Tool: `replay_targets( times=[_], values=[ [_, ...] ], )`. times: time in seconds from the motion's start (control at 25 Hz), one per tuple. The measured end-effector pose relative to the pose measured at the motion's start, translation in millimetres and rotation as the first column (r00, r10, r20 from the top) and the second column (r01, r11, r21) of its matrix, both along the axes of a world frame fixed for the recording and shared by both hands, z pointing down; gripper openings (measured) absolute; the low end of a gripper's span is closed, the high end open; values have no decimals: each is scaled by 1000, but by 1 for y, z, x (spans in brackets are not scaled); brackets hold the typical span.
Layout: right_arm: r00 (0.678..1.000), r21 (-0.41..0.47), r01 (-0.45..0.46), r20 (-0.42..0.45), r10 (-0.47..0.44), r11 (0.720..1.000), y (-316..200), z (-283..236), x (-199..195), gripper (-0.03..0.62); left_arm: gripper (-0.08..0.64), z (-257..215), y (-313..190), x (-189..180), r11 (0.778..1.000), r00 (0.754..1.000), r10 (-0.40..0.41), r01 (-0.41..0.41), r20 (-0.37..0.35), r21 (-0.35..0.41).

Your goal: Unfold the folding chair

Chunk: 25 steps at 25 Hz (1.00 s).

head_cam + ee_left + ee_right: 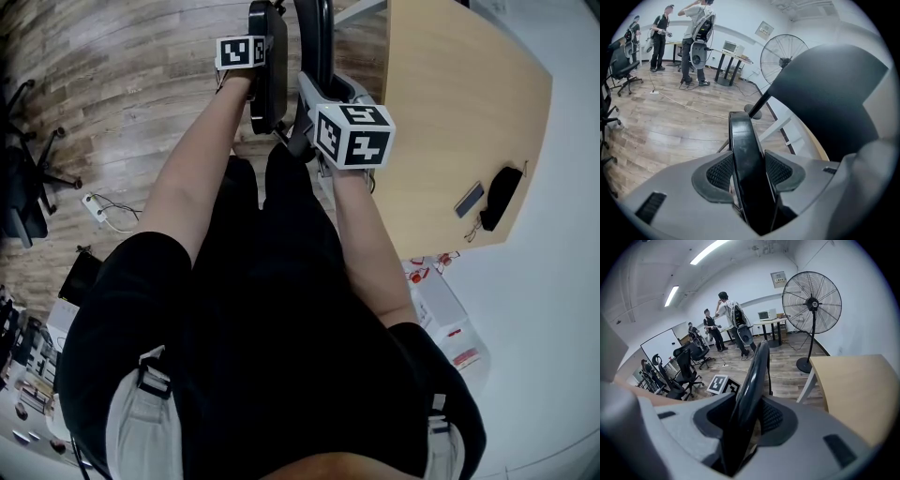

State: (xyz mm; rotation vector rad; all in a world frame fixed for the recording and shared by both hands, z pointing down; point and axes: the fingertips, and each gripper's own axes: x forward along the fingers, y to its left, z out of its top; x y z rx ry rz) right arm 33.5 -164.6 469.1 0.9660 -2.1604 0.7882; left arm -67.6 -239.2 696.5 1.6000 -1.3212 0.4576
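Note:
The black folding chair point(274, 56) stands folded in front of me, its two flat parts close together. My left gripper point(262, 73) is shut on the edge of one black panel point(743, 140), and both ribbed pads point(719, 172) press on it in the left gripper view point(749, 171). My right gripper point(315, 89) is shut on the other black curved edge point(757, 371), which runs up between its jaws in the right gripper view point(750, 420). The left gripper's marker cube point(723, 384) shows just beyond that edge. The chair's legs and seat are hidden.
A light wooden desk point(450, 112) stands right of the chair, with a phone point(469, 199) and a black object point(502, 192) near its edge. A big floor fan point(812, 301) is beyond it. Office chairs point(686, 371), people point(693, 42) and a floor cable point(94, 208) lie further off.

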Motion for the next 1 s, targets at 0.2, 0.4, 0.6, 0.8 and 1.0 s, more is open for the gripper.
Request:
replay_targets(
  times=[0.2,0.4,0.6,0.8,1.0],
  values=[
    [999,-8,-31,-22,31,999,-4,7,15,129,198,8,10,-33,999,999,-32,32,-18,-4],
    [999,-27,-44,-6,44,999,-9,16,23,127,196,20,15,-56,999,994,-29,31,-104,18],
    [999,-37,-51,10,51,998,-11,20,30,126,196,29,21,-68,999,989,-36,39,-146,21],
    [998,-45,-53,33,55,998,-10,25,27,124,196,38,25,-86,999,979,-27,36,-203,41],
    [998,-45,-46,52,48,998,-7,28,16,124,196,45,29,-100,997,967,-25,43,-253,64]
  ],
)
